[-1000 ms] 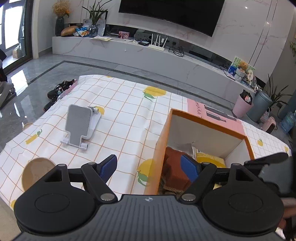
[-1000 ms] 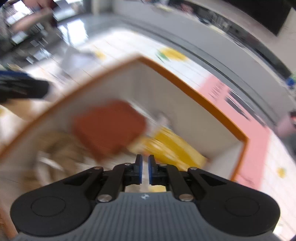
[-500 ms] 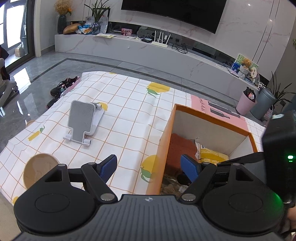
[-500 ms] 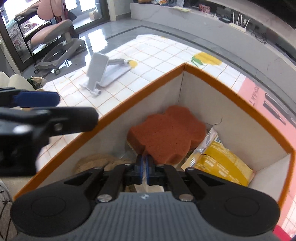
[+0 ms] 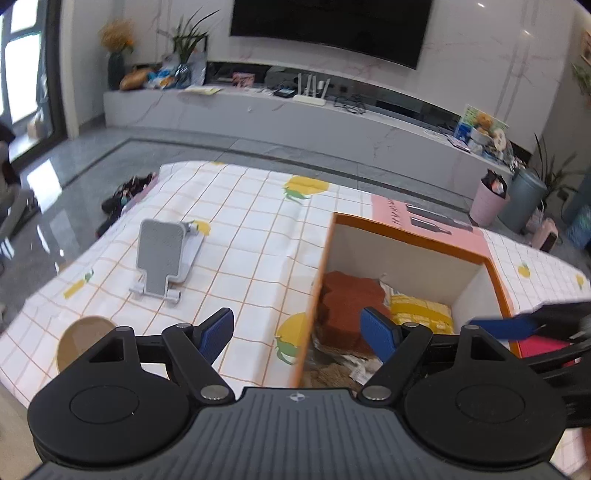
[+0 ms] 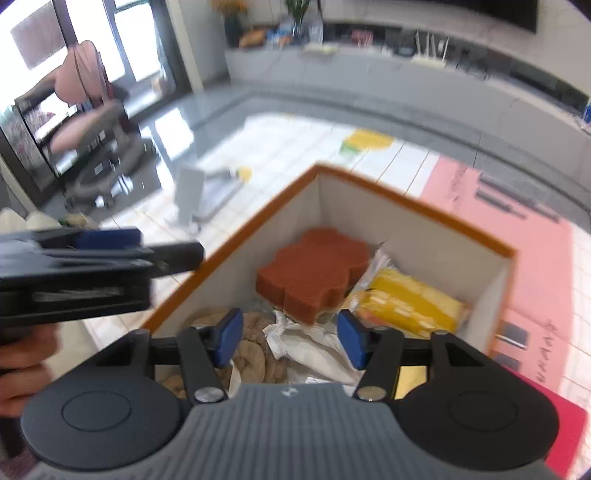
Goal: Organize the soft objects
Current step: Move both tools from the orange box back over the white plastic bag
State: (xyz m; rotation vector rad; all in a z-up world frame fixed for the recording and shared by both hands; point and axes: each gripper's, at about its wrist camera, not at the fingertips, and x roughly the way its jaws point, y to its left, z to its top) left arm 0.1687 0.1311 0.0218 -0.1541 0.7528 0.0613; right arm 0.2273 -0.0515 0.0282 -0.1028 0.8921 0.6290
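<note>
Two grippers above the orange-rimmed box (image 6: pixel 424 210); right gripper (image 6: pixel 290 338) jaws opening, nothing between them, over the brown sponge (image 6: pixel 314 267); left gripper (image 5: pixel 297 334) spread wide, empty.

sponge (image 6: pixel 312 275) – porous, matt | box (image 6: pixel 424 240) – cardboard | floor (image 5: pixel 92 166) – glossy

A grey folding phone stand (image 5: pixel 165 254) lies left of centre on the white, orange-gridded tablecloth (image 5: pixel 240 236). A round tan coaster (image 5: pixel 79 338) sits lower left. A black television (image 5: pixel 328 26) hangs top centre.
</note>
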